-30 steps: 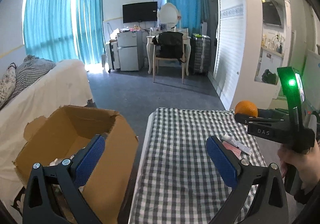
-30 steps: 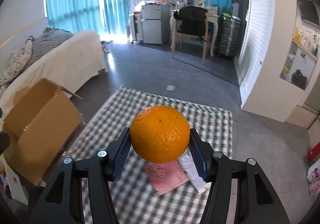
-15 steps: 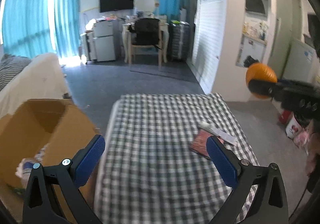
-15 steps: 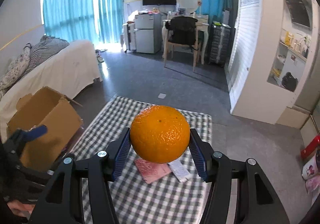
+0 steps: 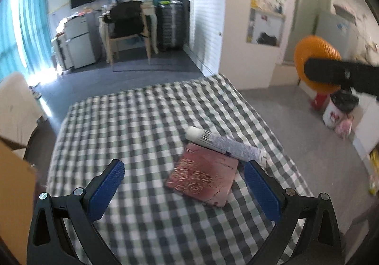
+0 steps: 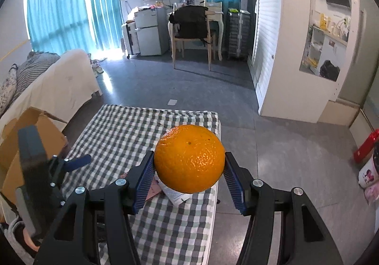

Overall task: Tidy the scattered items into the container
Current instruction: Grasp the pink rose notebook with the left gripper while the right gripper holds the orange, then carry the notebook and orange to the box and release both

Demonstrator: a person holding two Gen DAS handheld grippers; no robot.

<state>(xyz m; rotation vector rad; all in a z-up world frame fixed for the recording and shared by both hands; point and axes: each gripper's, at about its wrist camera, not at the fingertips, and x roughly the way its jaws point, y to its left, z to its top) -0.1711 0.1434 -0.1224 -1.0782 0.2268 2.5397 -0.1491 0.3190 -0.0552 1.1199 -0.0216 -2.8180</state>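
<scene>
Right gripper (image 6: 189, 171) clamped on round orange fruit (image 6: 189, 158). Left gripper (image 5: 184, 177) spread wide, empty; only its view shows whole pink flat packet (image 5: 203, 181) and white printed tube (image 5: 225, 145), text unreadable.

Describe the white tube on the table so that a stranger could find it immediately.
Look at the checkered table, toward its right side. A flat red packet lies there, and the white tube rests across the packet's far edge. It is the only long, round item, white with small printed text.
</scene>
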